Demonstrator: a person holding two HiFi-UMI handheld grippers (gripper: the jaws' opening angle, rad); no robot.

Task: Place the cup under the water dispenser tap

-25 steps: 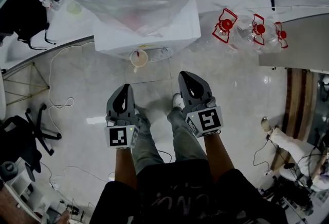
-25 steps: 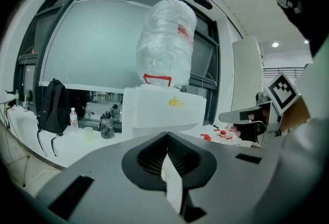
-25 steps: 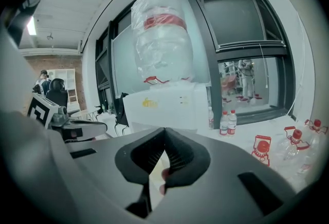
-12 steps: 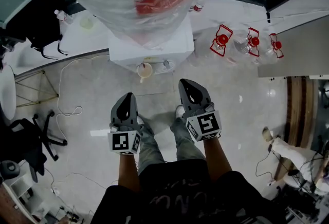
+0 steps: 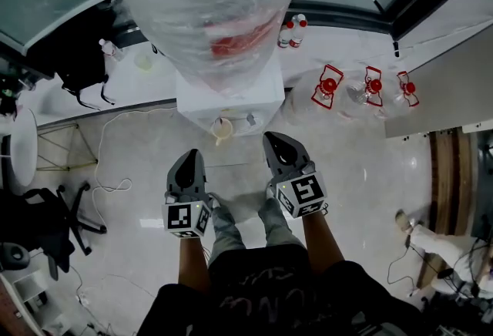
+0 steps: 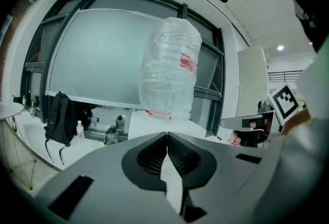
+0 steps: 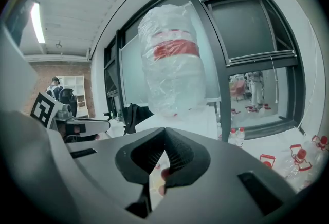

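- One water dispenser, carrying one large plastic-wrapped bottle.
- One cup.
- Three empty jugs with red handles.
- Three small water bottles.
- One black bag.
- One office chair.
- Two grippers: left gripper, right gripper.

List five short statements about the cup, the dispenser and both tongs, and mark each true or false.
1. The cup stands at the front of the water dispenser. True.
2. The left tongs and the right tongs are shut with nothing between them. True.
3. The right tongs touch the cup. False: both tongs are held apart from it.
4. The floor right of the dispenser is bare in the head view. False: red-handled jugs lie there.
5. Clear plastic wraps the bottle on the dispenser. True.
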